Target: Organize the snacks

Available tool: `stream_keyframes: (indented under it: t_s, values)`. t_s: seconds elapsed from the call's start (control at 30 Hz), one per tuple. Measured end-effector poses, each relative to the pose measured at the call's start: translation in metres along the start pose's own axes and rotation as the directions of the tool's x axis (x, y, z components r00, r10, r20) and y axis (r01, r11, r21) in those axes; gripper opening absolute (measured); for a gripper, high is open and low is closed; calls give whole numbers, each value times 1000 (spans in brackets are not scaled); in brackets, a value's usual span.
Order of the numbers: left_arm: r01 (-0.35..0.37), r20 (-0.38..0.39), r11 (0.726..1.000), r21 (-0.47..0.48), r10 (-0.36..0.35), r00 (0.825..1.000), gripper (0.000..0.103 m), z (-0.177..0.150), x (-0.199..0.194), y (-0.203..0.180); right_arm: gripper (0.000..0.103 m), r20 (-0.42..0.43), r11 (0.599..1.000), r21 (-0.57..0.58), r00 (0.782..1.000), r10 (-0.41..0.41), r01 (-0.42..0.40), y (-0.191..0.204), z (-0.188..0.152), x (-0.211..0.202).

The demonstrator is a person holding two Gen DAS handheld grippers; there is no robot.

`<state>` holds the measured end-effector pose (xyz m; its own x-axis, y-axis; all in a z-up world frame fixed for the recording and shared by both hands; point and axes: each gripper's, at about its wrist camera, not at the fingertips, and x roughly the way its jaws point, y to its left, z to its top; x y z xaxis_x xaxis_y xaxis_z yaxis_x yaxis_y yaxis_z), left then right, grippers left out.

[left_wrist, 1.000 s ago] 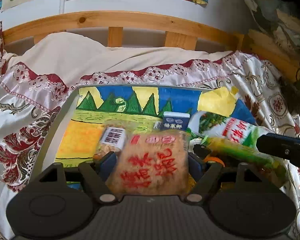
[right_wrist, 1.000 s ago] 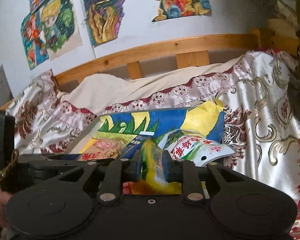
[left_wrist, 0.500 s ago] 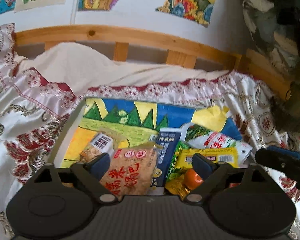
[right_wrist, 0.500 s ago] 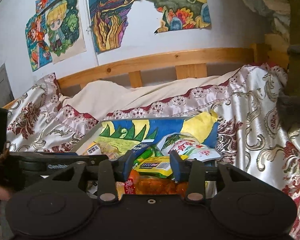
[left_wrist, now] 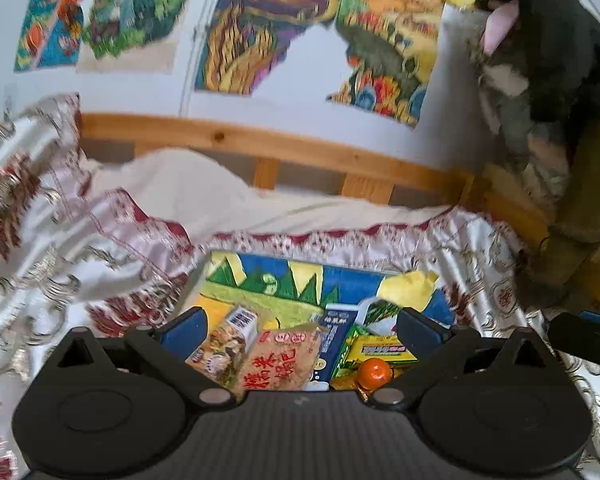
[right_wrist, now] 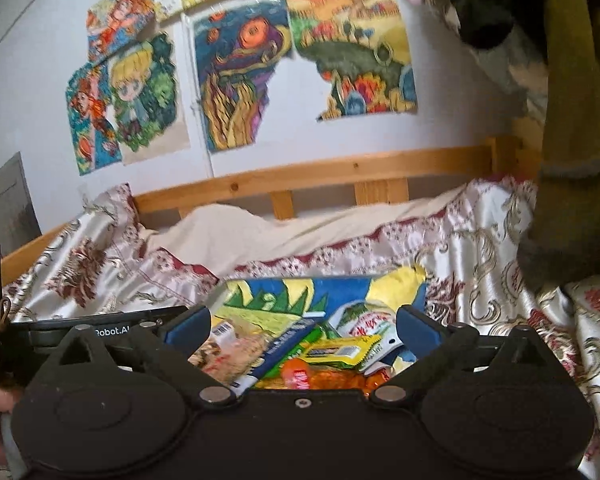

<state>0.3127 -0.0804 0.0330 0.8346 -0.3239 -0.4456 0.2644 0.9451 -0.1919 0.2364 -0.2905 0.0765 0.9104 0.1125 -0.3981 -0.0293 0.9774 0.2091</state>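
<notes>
Several snack packets lie on a painted tray [left_wrist: 288,284] on the bed. In the left wrist view a brown rice-cracker bag [left_wrist: 280,360] with red characters lies beside a dark blue carton [left_wrist: 334,340], a yellow-green packet [left_wrist: 380,348] and an orange ball-shaped snack [left_wrist: 375,373]. My left gripper [left_wrist: 300,330] is open and empty above them. My right gripper [right_wrist: 302,328] is open and empty above the same pile: blue carton [right_wrist: 284,344], yellow-green packet [right_wrist: 340,350], white-red bag [right_wrist: 364,322], orange packet [right_wrist: 320,378].
The tray [right_wrist: 268,296] rests on a patterned satin bedspread [left_wrist: 80,248] with a wooden headboard [left_wrist: 300,152] behind. Drawings hang on the wall [right_wrist: 236,92]. A dark plush toy [left_wrist: 548,80] stands at the right. The right gripper's body [left_wrist: 584,340] shows at the left view's right edge.
Both grippers let go of their packets, opened wide and pulled up and back. The rice-cracker bag and the yellow-green packet now lie on the tray.
</notes>
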Motion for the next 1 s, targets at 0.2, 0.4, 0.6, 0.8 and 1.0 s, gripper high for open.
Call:
stream_keyframes:
  t_s: [0.2, 0.4, 0.6, 0.8, 1.0]
  values:
    - [-12, 52, 1000, 8, 11, 999, 103, 3, -57, 4, 102, 59, 1000, -8, 998, 19, -19, 24, 4, -44]
    - [-32, 86, 999, 17, 30, 996, 103, 4, -108, 13, 102, 115, 999, -16, 993, 35, -33, 51, -1, -83]
    - [-57, 107, 998, 24, 54, 993, 103, -1, -149, 22, 102, 126, 998, -12, 990, 59, -58, 72, -6, -111]
    - [-83, 112, 997, 11, 81, 990, 103, 2, -189, 26, 102, 93, 999, 9, 995, 47, -48, 88, -3, -139]
    - [-115, 144, 993, 20, 111, 983, 103, 10, -242, 21, 102, 67, 1000, 24, 998, 17, -19, 99, 5, -171]
